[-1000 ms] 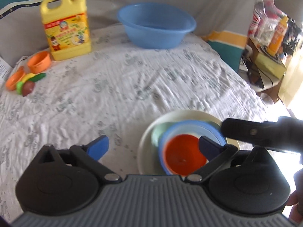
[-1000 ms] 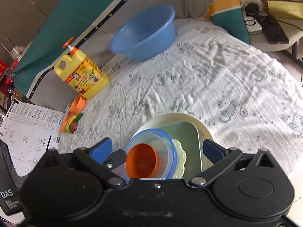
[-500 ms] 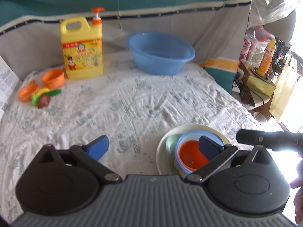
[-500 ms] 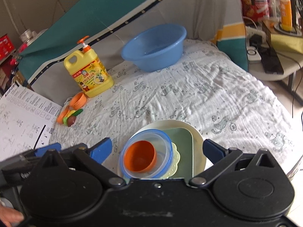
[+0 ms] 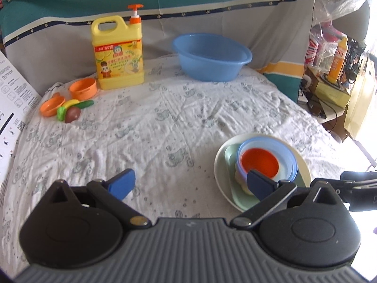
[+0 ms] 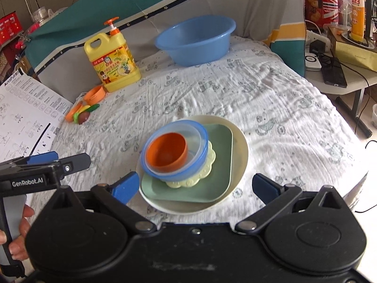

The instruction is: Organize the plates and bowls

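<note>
Near the cloth's point(image 6: 271, 99) front edge sits the stacked plate point(image 6: 240, 155), both grippers' fingers point(image 6: 124, 186) spread, empty

A nested stack sits just ahead of the right tool point(image 6: 195, 185), between its spread fingers: a round cream plate point(image 6: 240, 153) at the bottom, a square green plate point(image 6: 221, 151) on it, then a pale yellow scalloped dish point(image 6: 207, 167), a clear blue-rimmed bowl point(image 6: 200, 139), and an upright orange bowl point(image 6: 166, 153) inside.
</note>
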`<control>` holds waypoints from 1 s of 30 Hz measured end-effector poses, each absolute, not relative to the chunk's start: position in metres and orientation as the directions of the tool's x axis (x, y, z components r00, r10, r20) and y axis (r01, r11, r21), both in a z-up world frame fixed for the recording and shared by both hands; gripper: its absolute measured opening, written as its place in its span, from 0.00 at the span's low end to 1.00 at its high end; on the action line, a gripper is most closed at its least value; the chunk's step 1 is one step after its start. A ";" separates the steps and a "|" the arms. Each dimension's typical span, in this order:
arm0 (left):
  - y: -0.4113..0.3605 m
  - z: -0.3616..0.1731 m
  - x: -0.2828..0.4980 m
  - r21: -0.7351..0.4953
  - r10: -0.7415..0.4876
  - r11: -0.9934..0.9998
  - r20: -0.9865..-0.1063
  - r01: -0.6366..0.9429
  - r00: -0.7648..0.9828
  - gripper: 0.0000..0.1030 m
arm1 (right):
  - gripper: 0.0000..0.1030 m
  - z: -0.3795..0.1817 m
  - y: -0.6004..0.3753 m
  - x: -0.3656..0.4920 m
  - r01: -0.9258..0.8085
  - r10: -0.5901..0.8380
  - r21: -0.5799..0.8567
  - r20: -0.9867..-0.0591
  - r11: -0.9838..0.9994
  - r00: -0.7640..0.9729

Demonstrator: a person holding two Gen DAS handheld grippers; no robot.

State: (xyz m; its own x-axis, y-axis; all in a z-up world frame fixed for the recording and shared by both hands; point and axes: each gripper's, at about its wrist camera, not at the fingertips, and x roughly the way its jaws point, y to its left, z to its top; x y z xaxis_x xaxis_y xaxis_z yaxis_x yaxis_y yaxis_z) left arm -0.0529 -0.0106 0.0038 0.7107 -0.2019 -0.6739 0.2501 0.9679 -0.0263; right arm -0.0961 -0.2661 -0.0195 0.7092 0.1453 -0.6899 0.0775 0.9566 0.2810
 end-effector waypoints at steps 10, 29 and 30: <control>-0.018 -0.020 -0.059 -0.012 -0.178 0.969 -0.726 0.247 0.665 1.00 | 1.00 -0.036 -0.258 -0.102 0.084 0.085 0.204 -0.698 0.975 0.711; -0.027 -0.045 -0.054 0.002 -0.151 0.970 -0.778 0.242 0.610 1.00 | 1.00 -0.050 -0.263 -0.095 0.084 0.095 0.211 -0.714 0.974 0.694; -0.027 -0.046 -0.054 0.001 -0.151 0.970 -0.780 0.242 0.607 1.00 | 1.00 -0.050 -0.264 -0.095 0.087 0.094 0.212 -0.715 0.973 0.693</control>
